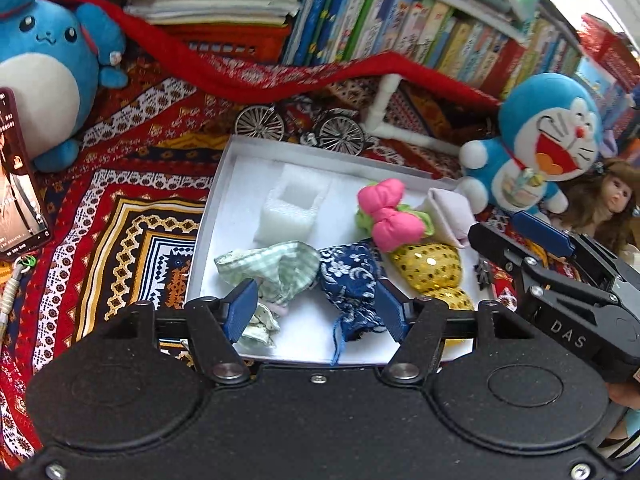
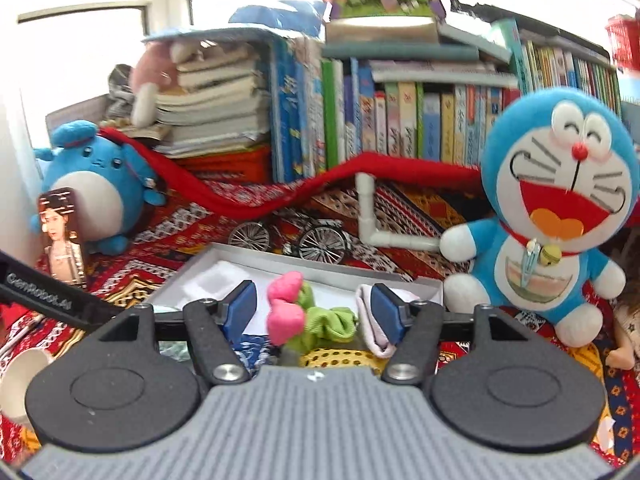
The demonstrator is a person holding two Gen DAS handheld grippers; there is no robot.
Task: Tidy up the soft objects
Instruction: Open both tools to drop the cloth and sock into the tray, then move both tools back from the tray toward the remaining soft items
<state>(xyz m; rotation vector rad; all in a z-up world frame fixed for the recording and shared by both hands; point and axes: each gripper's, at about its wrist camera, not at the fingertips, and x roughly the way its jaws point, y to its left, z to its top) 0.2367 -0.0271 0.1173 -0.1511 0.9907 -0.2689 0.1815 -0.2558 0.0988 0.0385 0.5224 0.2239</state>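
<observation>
While both tools (image 1: 316, 312) gape, navy pouch (image 1: 350, 280) lies between.

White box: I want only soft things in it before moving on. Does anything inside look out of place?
Mostly fine. The white box holds fabric pieces, but a rigid-looking white foam block with a square hollow sits near its far left corner, apart from the cloth items; it looks like packaging rather than a soft toy.

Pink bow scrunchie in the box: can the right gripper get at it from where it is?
Probably yes. The right gripper is open, and the pink bow scrunchie sits between its jaws with nothing over it. The folded white cloth by the right jaw could get caught.
</observation>
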